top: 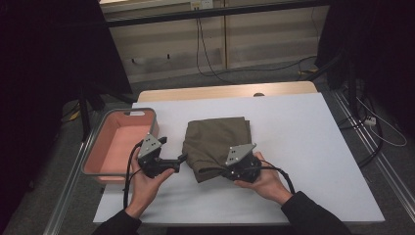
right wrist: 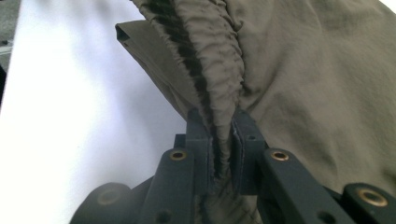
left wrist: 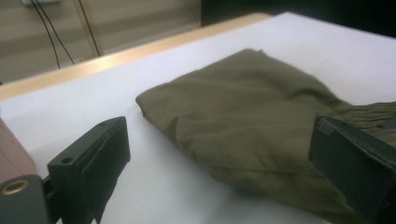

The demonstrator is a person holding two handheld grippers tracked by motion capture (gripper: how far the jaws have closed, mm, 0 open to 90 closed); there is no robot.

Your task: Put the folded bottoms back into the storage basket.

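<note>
A folded olive-green garment (top: 218,142) lies on the white table top (top: 293,147), near the middle. My right gripper (top: 230,171) is at its near edge, shut on the gathered elastic waistband (right wrist: 219,93), which bunches up between the two jaws. My left gripper (top: 182,159) hangs just left of the garment, open, with its jaws spread wide and nothing between them. In the left gripper view the garment (left wrist: 247,116) lies ahead between the two fingers (left wrist: 93,163), untouched.
A pink bin with a grey rim (top: 122,142) stands at the table's left edge, close to my left hand. A wooden strip (top: 225,91) runs along the far edge. Cables lie on the floor beyond and to the right.
</note>
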